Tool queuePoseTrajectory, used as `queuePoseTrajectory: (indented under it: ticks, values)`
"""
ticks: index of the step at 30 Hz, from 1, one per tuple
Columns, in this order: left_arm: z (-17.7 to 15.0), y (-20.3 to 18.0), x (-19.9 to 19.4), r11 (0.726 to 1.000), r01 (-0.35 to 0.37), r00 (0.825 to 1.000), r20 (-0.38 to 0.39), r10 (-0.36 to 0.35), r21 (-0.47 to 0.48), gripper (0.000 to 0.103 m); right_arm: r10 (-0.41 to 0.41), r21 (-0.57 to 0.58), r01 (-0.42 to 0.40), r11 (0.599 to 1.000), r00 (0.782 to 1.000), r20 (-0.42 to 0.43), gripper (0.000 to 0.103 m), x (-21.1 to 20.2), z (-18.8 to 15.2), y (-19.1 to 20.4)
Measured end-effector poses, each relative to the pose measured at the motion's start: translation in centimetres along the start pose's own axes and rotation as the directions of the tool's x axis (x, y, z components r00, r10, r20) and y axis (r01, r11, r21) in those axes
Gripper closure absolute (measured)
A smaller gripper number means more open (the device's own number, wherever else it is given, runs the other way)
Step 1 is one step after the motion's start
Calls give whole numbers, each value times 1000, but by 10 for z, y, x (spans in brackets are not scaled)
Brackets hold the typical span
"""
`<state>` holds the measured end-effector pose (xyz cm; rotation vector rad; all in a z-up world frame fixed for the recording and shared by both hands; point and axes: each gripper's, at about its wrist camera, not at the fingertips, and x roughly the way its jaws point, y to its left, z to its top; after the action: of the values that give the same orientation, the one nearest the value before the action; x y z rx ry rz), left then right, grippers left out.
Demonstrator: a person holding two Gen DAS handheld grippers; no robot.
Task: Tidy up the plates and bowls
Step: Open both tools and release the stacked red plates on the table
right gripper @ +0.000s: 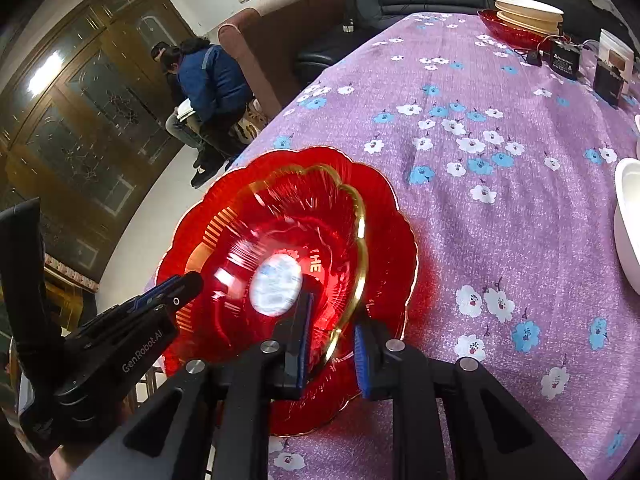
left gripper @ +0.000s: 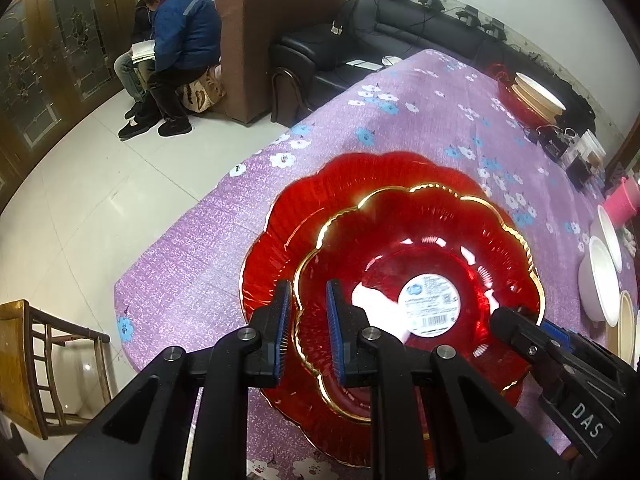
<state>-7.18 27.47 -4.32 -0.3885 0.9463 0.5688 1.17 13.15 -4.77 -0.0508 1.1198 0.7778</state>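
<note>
A red flower-shaped bowl (left gripper: 400, 240) (right gripper: 280, 232) with a gold rim and a round white label inside lies in a larger red scalloped plate (left gripper: 304, 188) (right gripper: 392, 240), near the left edge of the purple flowered tablecloth (left gripper: 400, 128). My left gripper (left gripper: 308, 292) is shut on the bowl's near-left rim, one pad inside and one outside. My right gripper (right gripper: 334, 320) straddles the rim on the opposite side; its pads stand off the gold edge, so it is open. Each gripper shows in the other's view: the right gripper (left gripper: 516, 320) low at right, the left gripper (right gripper: 188, 284) at left.
Cream bowls stacked on another red plate (left gripper: 536, 96) (right gripper: 528, 12) stand at the table's far end. White bowls (left gripper: 600, 276) (right gripper: 628, 220) and a pink cup (left gripper: 624, 200) sit at the right. Black boxes (right gripper: 564, 60) lie far right. A wooden chair (left gripper: 40, 360) stands off the left edge; two people (left gripper: 180, 40) sit beyond.
</note>
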Motion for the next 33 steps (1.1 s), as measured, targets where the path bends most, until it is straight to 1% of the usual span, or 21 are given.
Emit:
queuePoseTrajectory:
  ticks: [1,4,6,8,11,12,13,14,15,16,18,19,21,23,24,25,26,28,31,33]
  values:
    - [0,0,0,1000,0,1000,1,0,-2,88,-1,-2,1,1000,1000,6,70,-2,0,0]
    - [0,1,-2,1000,-2,1000,1,2,-9,88,-2,-8,3,1000,1000,14,70,-6,1,2]
    - [0,1,-5,1000,-5,1000,12,5,-12,88,1,-5,0,1000,1000,19,67,-8,1,1]
    - [0,1,-9,1000,-4,999,33,5,-15,88,0,-1,0,1000,1000,28,58,-11,0,2]
    - [1,0,-15,1000,-2,999,49,3,-17,87,3,1,-3,1000,999,42,51,-17,1,2]
    - [1,0,-17,1000,6,999,51,-5,-21,82,6,1,-6,1000,999,48,48,-19,1,2]
    - [1,0,-18,1000,16,999,51,-14,-27,71,6,2,-6,1000,999,53,39,-22,1,2]
    - [1,0,-20,999,25,998,53,-24,-33,63,4,3,-4,1000,998,61,30,-25,1,1]
    - [1,-1,-21,999,35,998,59,-32,-42,48,2,6,-2,1000,998,67,26,-27,2,1]
    - [1,-1,-24,998,47,997,71,-44,-49,42,3,14,-4,1000,997,74,24,-31,2,0]
    - [0,-5,-30,997,52,994,96,-47,-48,41,30,36,-33,999,996,82,24,-36,2,-5]
    - [1,-8,-32,998,48,994,99,-44,-42,38,56,56,-61,997,995,87,23,-39,2,-9]
    - [2,-15,-35,998,58,994,98,-55,-29,32,83,80,-91,993,992,98,21,-45,1,-15]
    - [2,-21,-40,997,71,992,104,-69,-22,31,106,112,-119,987,988,113,14,-53,-1,-24]
    - [2,-26,-42,997,79,992,105,-77,-15,31,120,124,-134,983,986,119,13,-57,-2,-28]
    - [2,-31,-43,996,88,991,104,-87,-4,28,139,139,-156,978,982,124,10,-61,-4,-33]
    - [3,-39,-46,994,106,989,101,-106,12,28,156,156,-175,972,980,126,5,-64,-6,-39]
    - [4,-50,-49,991,127,987,98,-130,35,28,212,202,-235,951,969,131,1,-70,-11,-53]
    - [5,-74,-54,980,178,978,92,-186,87,28,234,263,-267,927,961,149,1,-84,-21,-77]
    - [6,-96,-59,968,214,971,78,-225,128,28,234,296,-277,914,957,173,0,-97,-28,-93]
